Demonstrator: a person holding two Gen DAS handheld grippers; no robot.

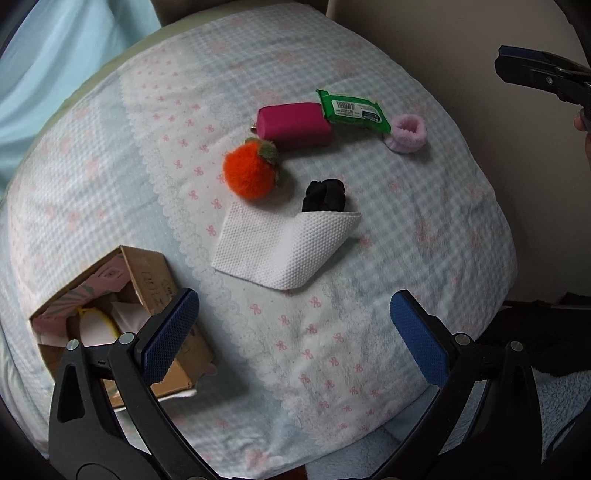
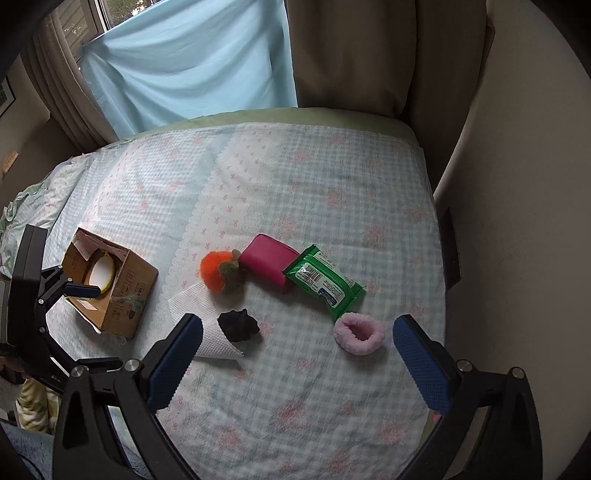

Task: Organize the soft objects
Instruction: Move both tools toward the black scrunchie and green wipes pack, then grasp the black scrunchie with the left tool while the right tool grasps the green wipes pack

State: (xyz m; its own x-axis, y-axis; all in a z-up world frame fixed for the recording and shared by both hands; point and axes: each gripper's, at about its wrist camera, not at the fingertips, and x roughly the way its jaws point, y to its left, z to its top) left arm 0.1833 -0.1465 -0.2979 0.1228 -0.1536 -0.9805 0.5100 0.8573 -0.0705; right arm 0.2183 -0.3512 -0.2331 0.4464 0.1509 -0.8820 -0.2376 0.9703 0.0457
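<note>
An open cardboard box (image 2: 110,286) sits left on the bed (image 2: 332,177), holding white paper and something yellow-rimmed. Both the left gripper (image 1: 293,334) and right gripper (image 2: 295,363) gape wide, empty.

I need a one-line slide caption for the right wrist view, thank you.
Open right gripper above a bed with pink scrunchie, wipes pack, orange plush and cardboard box.

Lighting: soft, dim daylight from the window (image 2: 110,11) at far left; shadows faint. Quality: strong fisheye curvature, dark vignetted corners, slight blur throughout.
</note>
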